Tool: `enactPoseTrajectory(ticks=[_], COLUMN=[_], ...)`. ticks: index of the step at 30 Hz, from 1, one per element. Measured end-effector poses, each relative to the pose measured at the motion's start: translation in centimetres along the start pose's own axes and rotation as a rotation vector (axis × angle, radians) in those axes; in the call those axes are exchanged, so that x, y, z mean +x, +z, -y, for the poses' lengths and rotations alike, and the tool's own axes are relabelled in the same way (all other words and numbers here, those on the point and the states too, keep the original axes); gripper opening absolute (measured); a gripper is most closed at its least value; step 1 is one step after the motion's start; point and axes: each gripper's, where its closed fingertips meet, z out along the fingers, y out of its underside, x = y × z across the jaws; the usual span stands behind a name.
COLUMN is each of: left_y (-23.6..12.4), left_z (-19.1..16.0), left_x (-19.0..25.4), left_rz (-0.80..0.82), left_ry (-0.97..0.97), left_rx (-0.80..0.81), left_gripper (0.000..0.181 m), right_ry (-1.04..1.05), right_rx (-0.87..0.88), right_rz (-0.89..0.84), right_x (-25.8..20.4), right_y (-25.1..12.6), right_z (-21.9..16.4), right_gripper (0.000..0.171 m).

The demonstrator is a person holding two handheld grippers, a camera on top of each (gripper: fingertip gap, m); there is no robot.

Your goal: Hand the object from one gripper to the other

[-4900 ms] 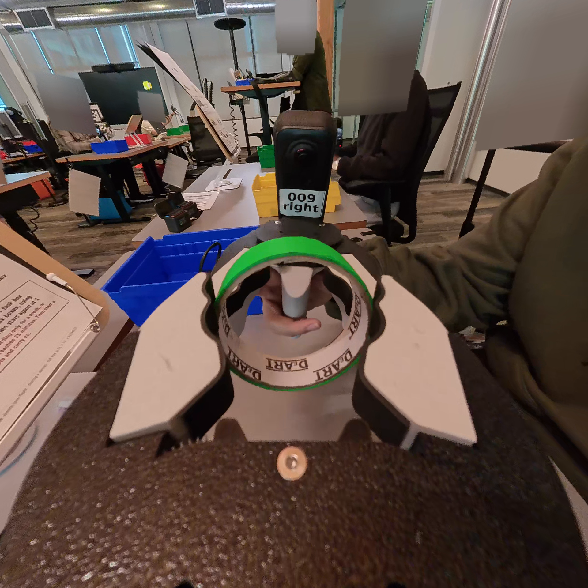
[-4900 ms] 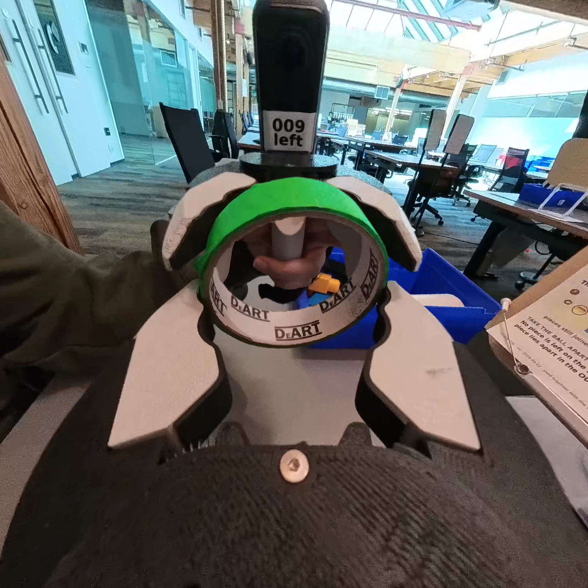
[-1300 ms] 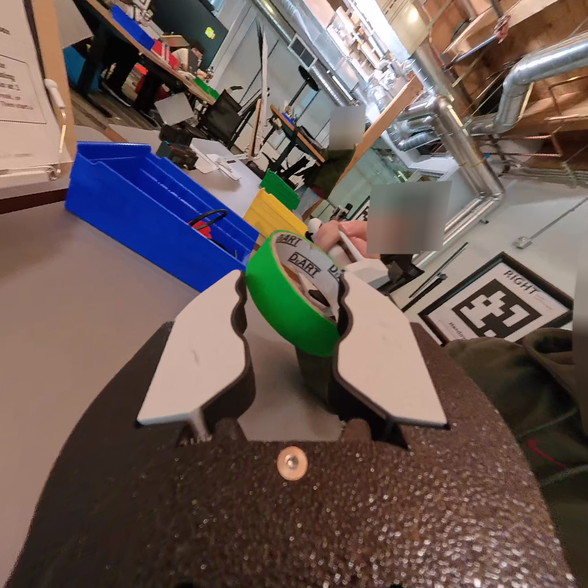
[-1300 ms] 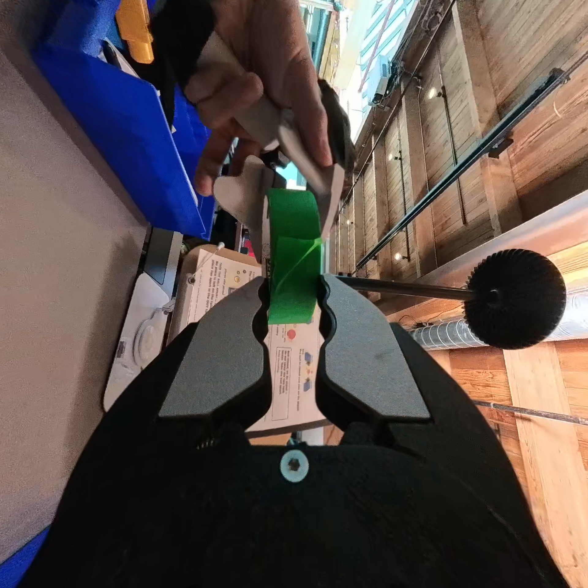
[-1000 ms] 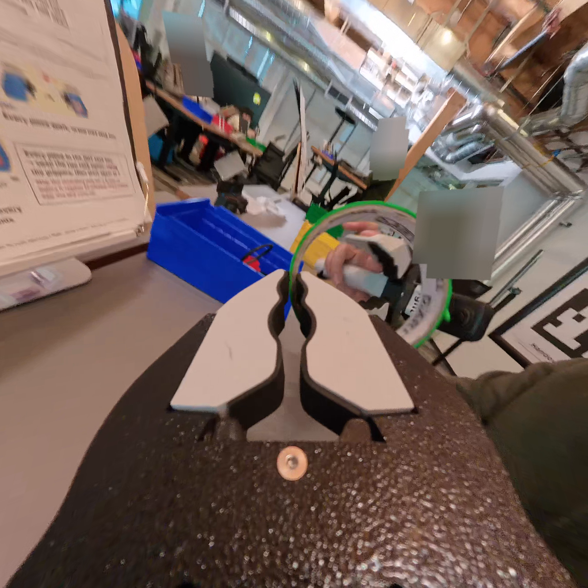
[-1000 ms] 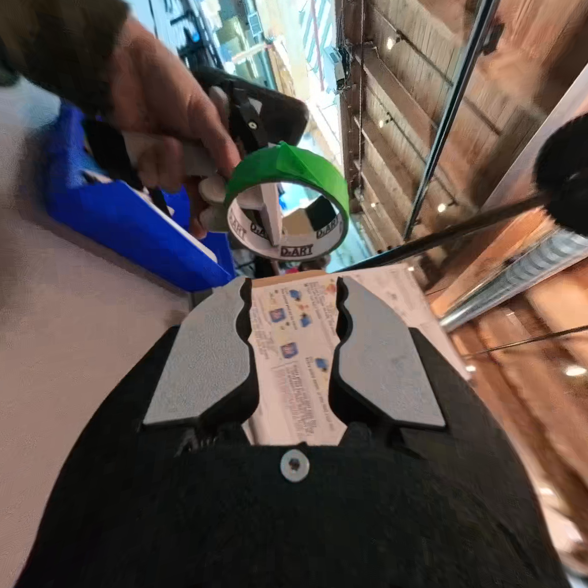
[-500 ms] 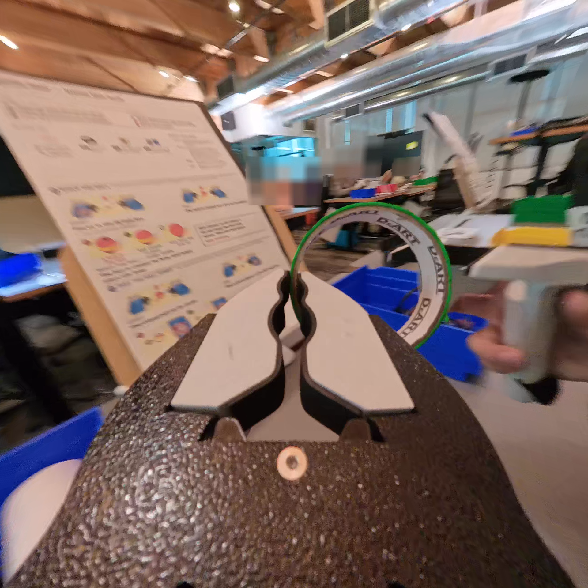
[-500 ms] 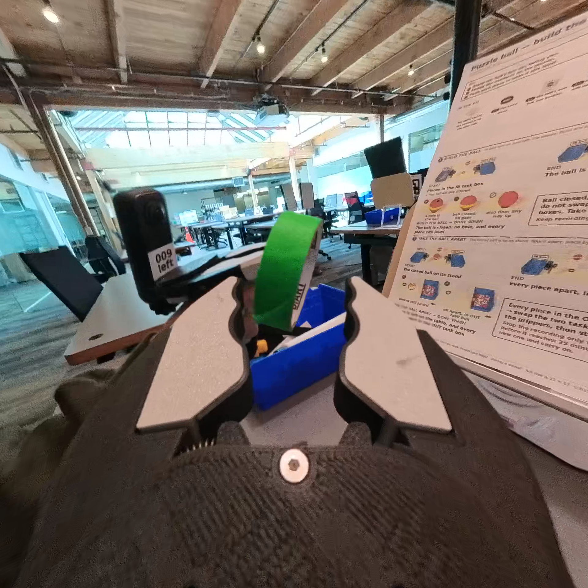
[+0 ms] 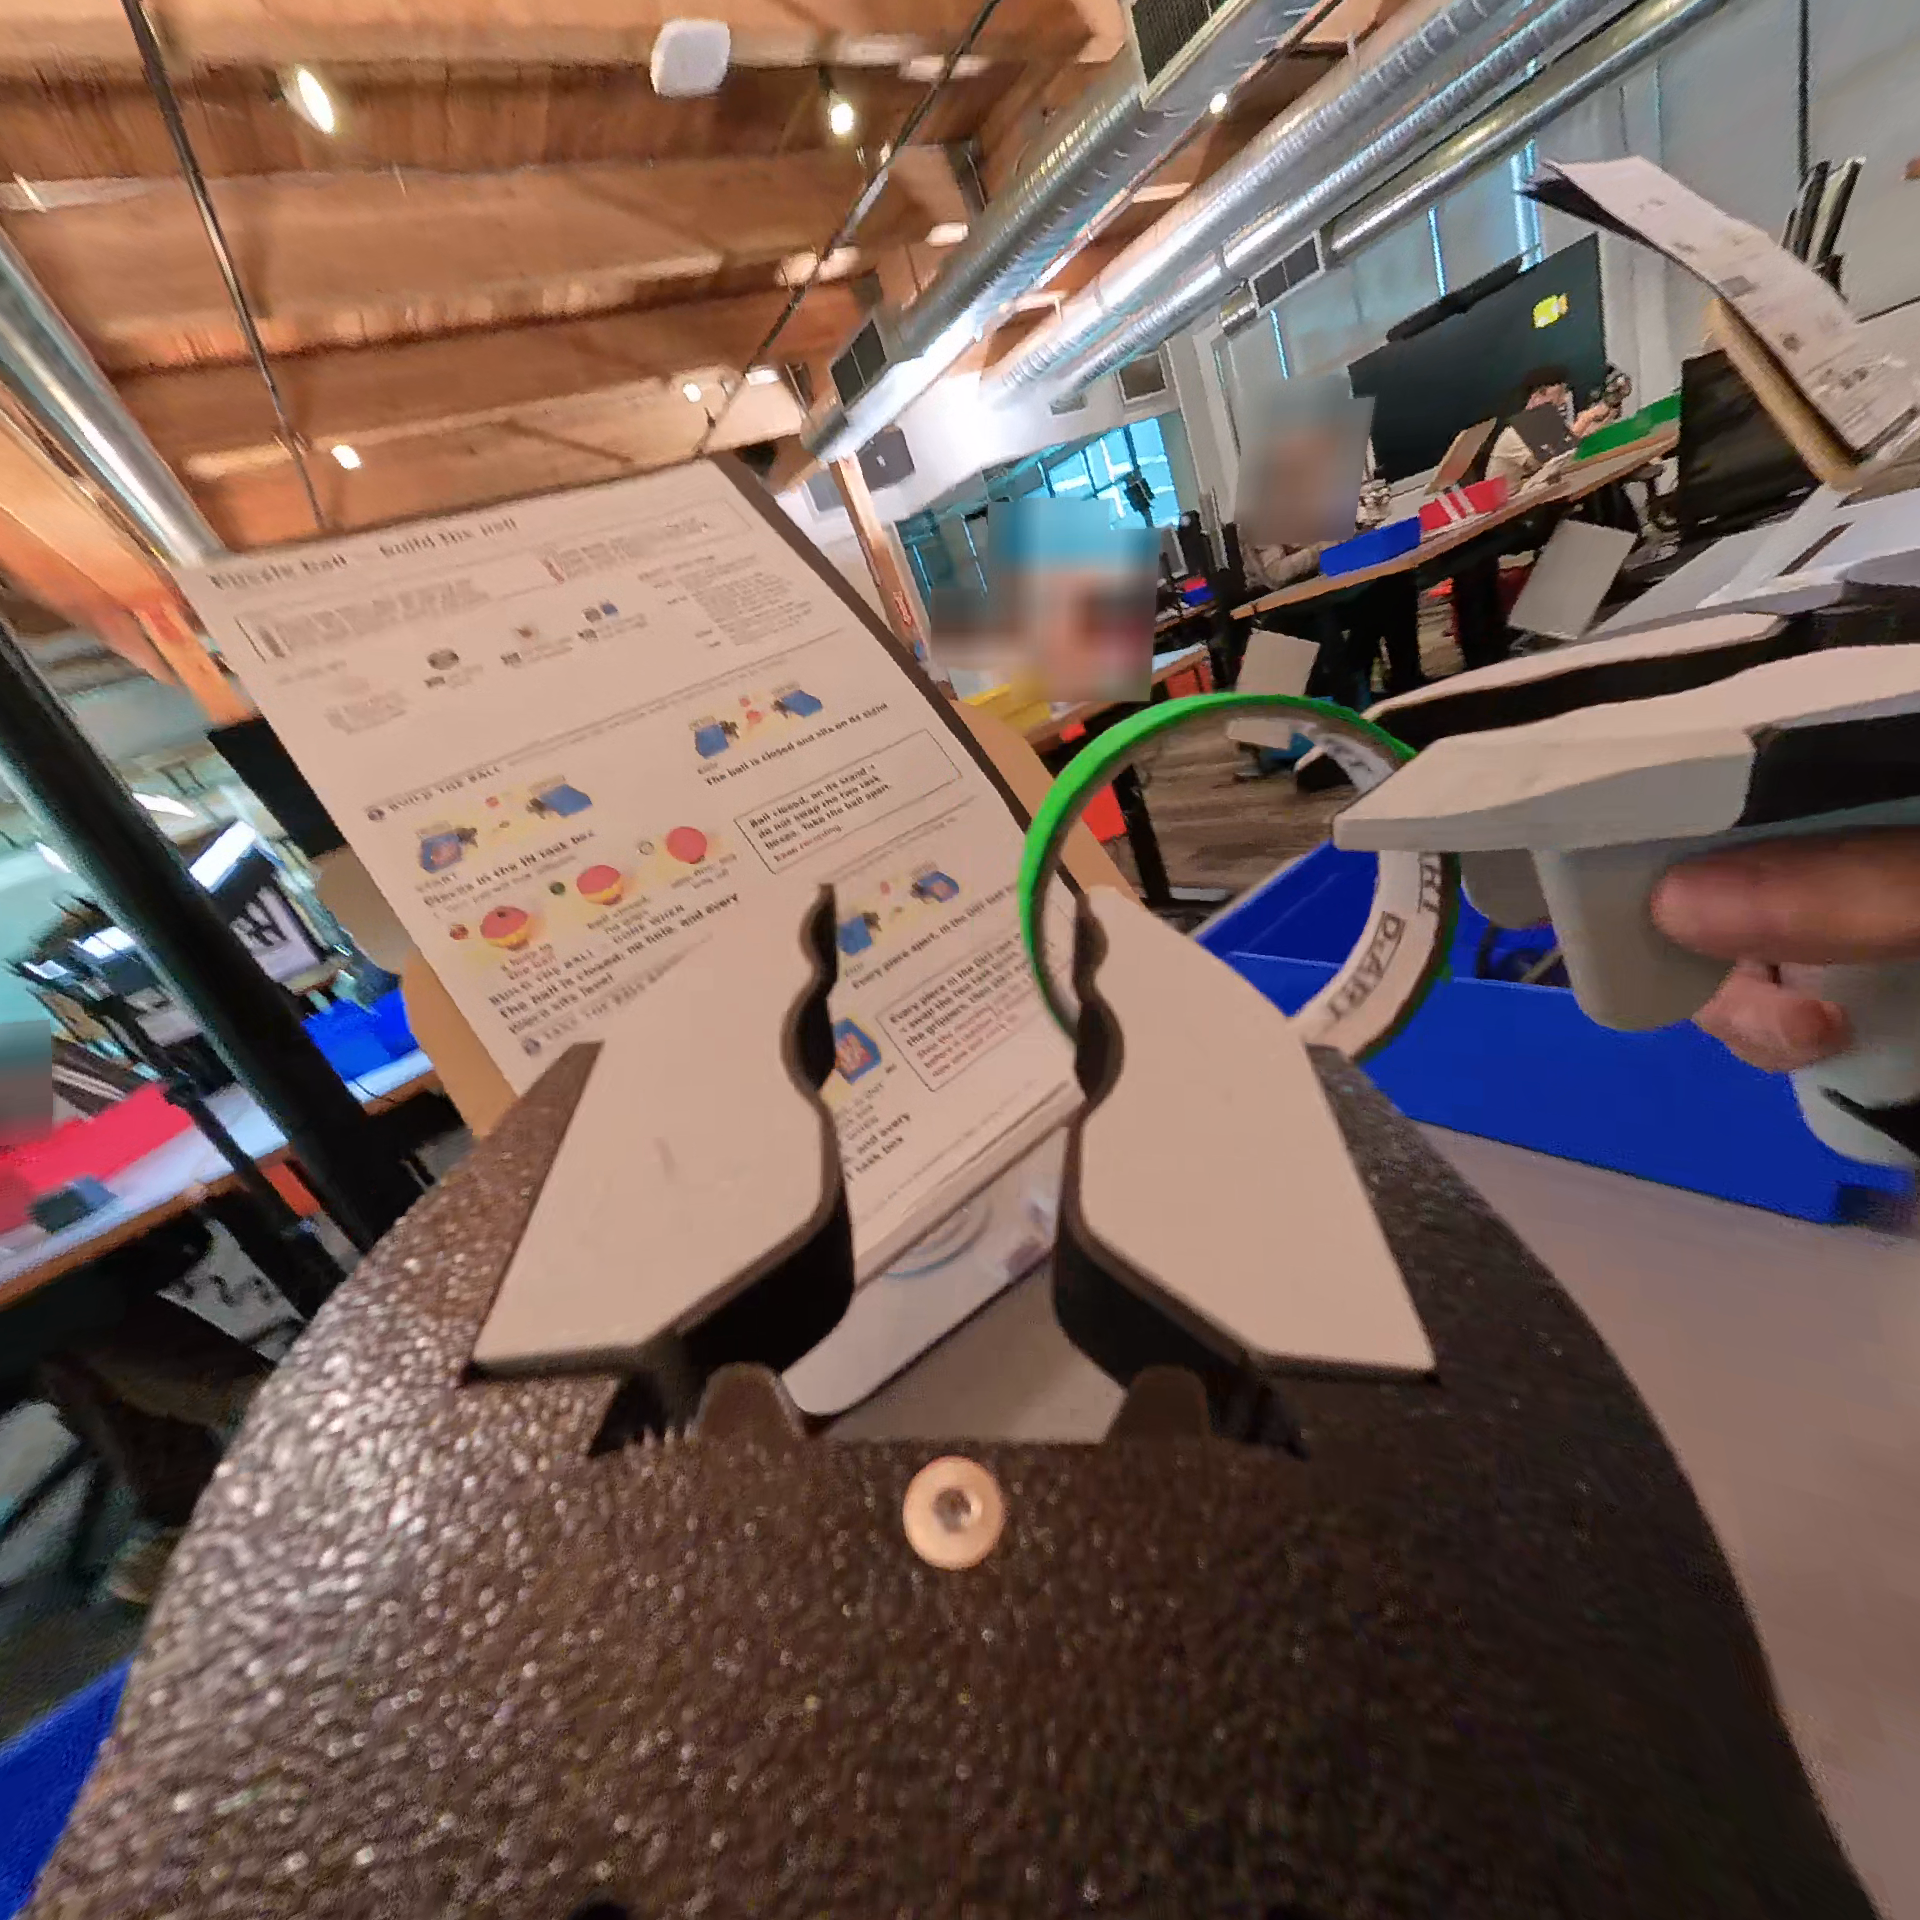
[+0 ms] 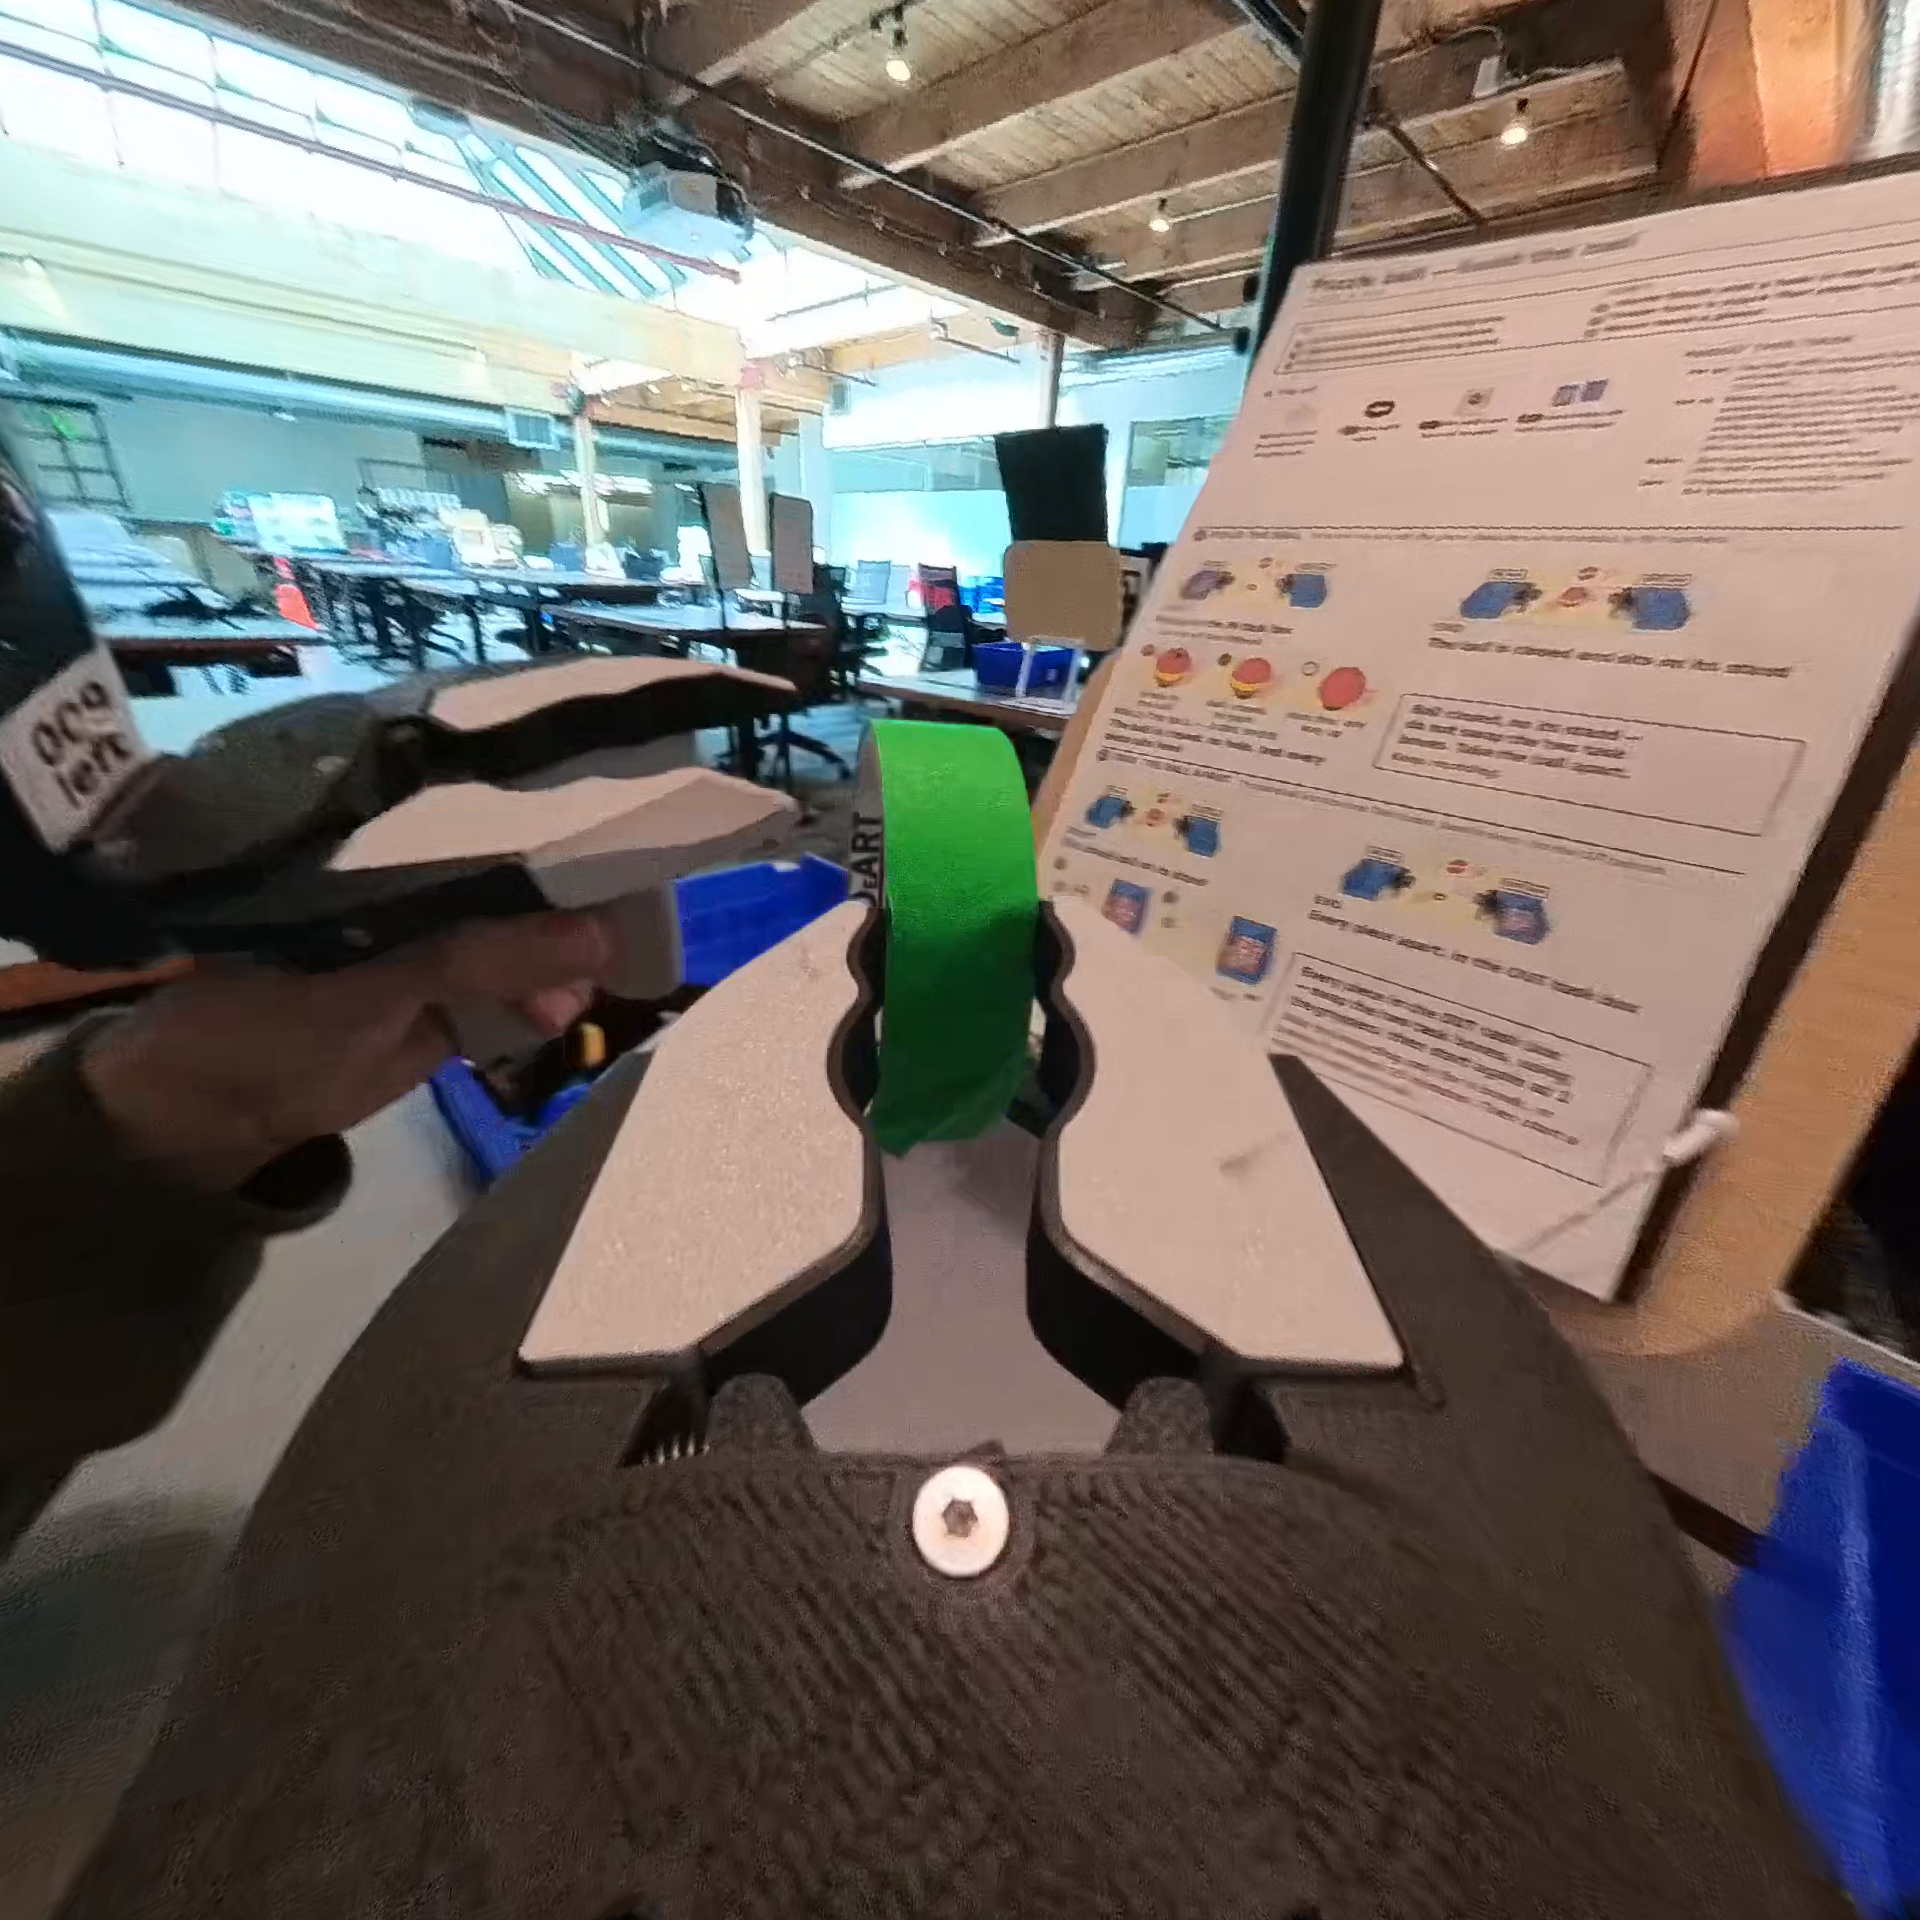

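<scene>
A roll of green tape (image 10: 951, 810) with a white printed core stands on edge between the fingers of my right gripper (image 10: 954, 920). The right gripper is shut across the roll's width and holds it in the air. In the left wrist view the roll (image 9: 1361, 987) shows as a ring just right of my left gripper (image 9: 956, 904), with the right gripper (image 9: 1361, 774) reaching in from the right, a hand on its handle. The left gripper is open and empty, its right fingertip close beside the roll's rim. It also shows at the left of the right wrist view (image 10: 790, 743).
A tilted instruction board (image 9: 623, 779) stands just behind the grippers, also in the right wrist view (image 10: 1455, 779). A blue bin (image 9: 1558, 1060) sits on the grey table (image 9: 1662, 1351) under the roll. Another blue bin edge (image 10: 1849, 1558) is at the lower right.
Half a second ago my left gripper was shut on the roll's rim and the right one open around it. Now the right is shut on the roll and the left has opened and let go.
</scene>
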Motion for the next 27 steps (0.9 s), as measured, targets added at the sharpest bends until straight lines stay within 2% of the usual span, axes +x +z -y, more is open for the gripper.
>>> enactPoseTrajectory(ticks=[3,5,7,10,14,19,22,23,25,27], left_y=[-0.1,-0.3,-0.4,-0.3,-0.2,-0.1,0.0,0.0,0.1,0.1], left_z=[-0.4,-0.4,-0.8,-1.7,-3.1,-3.5,-3.6,-3.8,-4.1,-4.6], left_x=[-0.2,-0.3,-0.4,-0.5,-0.6,-0.4,-0.1,0.1,0.4,0.6], left_rz=[-0.042,-0.070,-0.084,-0.099,-0.094,-0.103,-0.117,-0.122,-0.133,-0.142], left_ry=[-0.110,-0.159,-0.200,-0.226,-0.220,-0.228,-0.240,-0.246,-0.256,-0.251], left_rx=[-0.044,-0.051,-0.064,-0.109,-0.186,-0.198,-0.203,-0.209,-0.231,-0.263], left_gripper=[0.059,0.059,0.057,0.055,0.055,0.054,0.053,0.053,0.053,0.053], right_ry=[-0.090,-0.108,-0.070,0.104,0.388,0.474,0.537,0.524,0.416,0.267], right_rx=[-0.069,-0.173,-0.259,-0.340,-0.309,-0.306,-0.352,-0.395,-0.485,-0.512], right_rz=[-0.207,-0.353,-0.479,-0.550,-0.528,-0.619,-0.609,-0.600,-0.669,-0.769], right_x=[5.6,10.1,14.3,18.4,20.9,22.9,22.9,22.8,23.1,23.9], right_y=[-2.7,-5.5,-8.6,-12.1,-14.6,-16.9,-16.9,-16.9,-17.6,-18.1], right_z=[0.0,-1.1,-2.8,-6.4,-10.2,-12.4,-14.1,-14.5,-14.7,-13.3], right_gripper=[0.027,0.027,0.027,0.028,0.028,0.028,0.029,0.032,0.057,0.080])
